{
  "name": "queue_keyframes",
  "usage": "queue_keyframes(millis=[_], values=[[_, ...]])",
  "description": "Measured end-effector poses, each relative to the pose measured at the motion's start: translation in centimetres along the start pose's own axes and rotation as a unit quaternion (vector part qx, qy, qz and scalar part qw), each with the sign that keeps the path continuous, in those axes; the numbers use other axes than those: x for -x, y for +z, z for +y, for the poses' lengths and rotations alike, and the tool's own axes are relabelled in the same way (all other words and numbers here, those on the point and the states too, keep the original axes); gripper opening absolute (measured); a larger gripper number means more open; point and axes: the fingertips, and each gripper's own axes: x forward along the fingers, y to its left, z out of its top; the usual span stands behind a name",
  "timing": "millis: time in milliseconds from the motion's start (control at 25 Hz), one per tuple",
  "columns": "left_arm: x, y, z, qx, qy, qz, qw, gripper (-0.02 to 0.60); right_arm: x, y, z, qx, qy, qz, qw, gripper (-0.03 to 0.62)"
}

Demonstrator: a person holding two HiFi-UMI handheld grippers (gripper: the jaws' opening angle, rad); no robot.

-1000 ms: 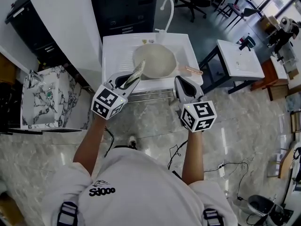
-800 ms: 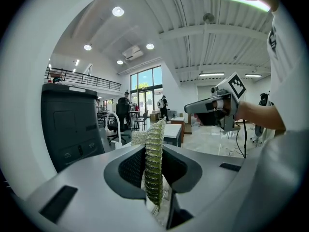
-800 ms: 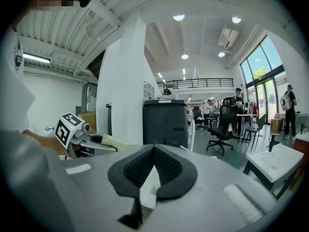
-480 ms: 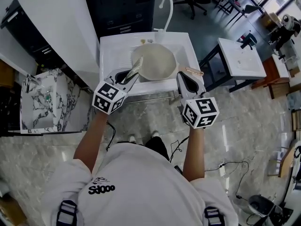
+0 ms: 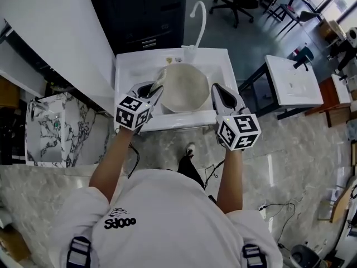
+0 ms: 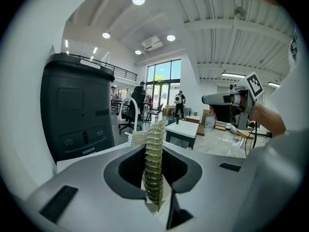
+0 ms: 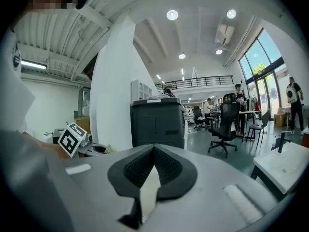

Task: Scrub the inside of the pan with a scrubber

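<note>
Pan handle [image 7: 148, 188], free earlier, now in right tool [image 5: 219, 91]; left tool [image 5: 155, 89] holds scrubber [image 5: 160, 77].

The pan [image 5: 184, 86] lies open from above, with only the faucet [image 5: 198, 21] arching behind it.

Bright and even: ceiling lamps [image 6: 138, 0] high above the jaws of the left gripper [image 6: 154, 153], tall windows [image 6: 162, 79] beyond them glowing; fisheye edges bend into black, near jaws soft

Shiny mesh scrubber [image 6: 153, 170] & matt pan [image 5: 188, 89]
</note>
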Motion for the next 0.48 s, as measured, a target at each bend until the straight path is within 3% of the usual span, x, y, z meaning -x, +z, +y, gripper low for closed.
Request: queue_keyframes(millis=[240, 480], values=[[-4.7, -0.4, 2.1, 0.002, 0.005, 0.036, 0.9993, 0.072, -3.4, 0.1, -3.2, 0.002, 0.029, 0.011, 1.0, 0.009], [-8.7, -2.7, 2.6, 0.038, 0.005, 0.075, 0.9964, 0.072, -5.9, -1.9, -6.0, -0.004, 0.053, 0.043, 0.998, 0.009]])
